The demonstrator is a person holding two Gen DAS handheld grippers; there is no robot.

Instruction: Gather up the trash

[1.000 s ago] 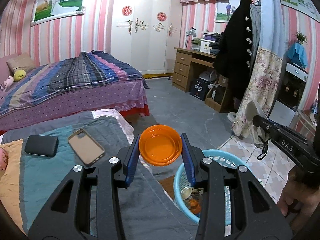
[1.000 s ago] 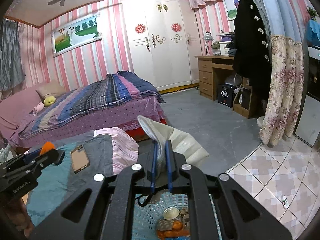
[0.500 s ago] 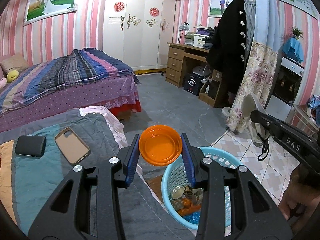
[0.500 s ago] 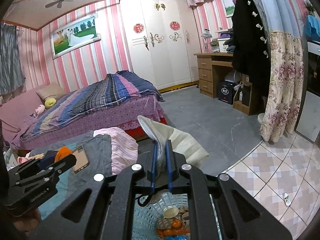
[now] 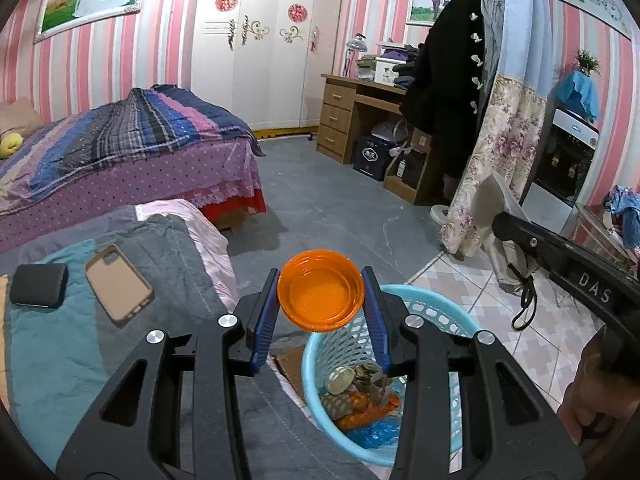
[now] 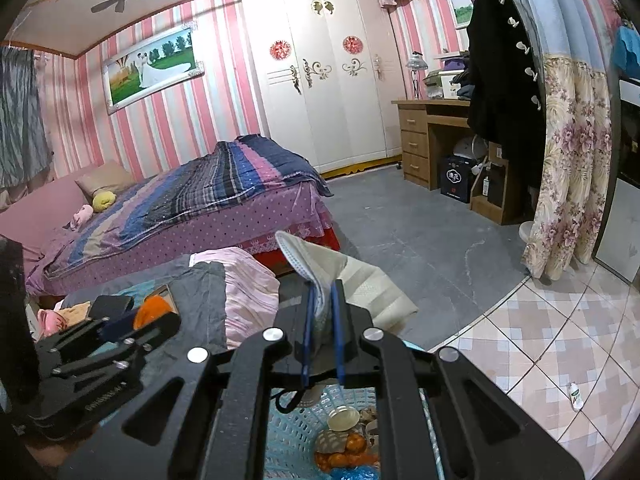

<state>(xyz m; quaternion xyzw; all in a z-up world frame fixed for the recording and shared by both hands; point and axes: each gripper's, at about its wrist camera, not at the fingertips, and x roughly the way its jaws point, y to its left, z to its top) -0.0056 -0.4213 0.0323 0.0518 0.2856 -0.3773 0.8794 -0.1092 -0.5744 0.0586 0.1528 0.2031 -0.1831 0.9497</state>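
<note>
My left gripper (image 5: pixel 321 292) is shut on an orange plastic lid (image 5: pixel 321 291), held just above the near rim of a light blue trash basket (image 5: pixel 432 312). The basket holds orange peel, a metal lid and wrappers (image 5: pixel 360 396). My right gripper (image 6: pixel 322 300) is shut on a white face mask (image 6: pixel 352 276), held over the same basket (image 6: pixel 288 432); in the left wrist view it (image 5: pixel 500 222) enters from the right with the mask (image 5: pixel 490 200). The left gripper (image 6: pixel 160 314) shows at the left of the right wrist view.
A bed edge with grey and teal blankets (image 5: pixel 80 340) lies left of the basket, with a phone (image 5: pixel 118 284) and a black case (image 5: pixel 38 284) on it. A second bed (image 5: pixel 120 148), a desk (image 5: pixel 360 116), a hanging coat (image 5: pixel 448 92) and a floral curtain (image 5: pixel 496 160) stand beyond.
The left gripper has moved right with the orange lid, toward and over the basket's rim. The right gripper has stayed over the basket with the mask.
</note>
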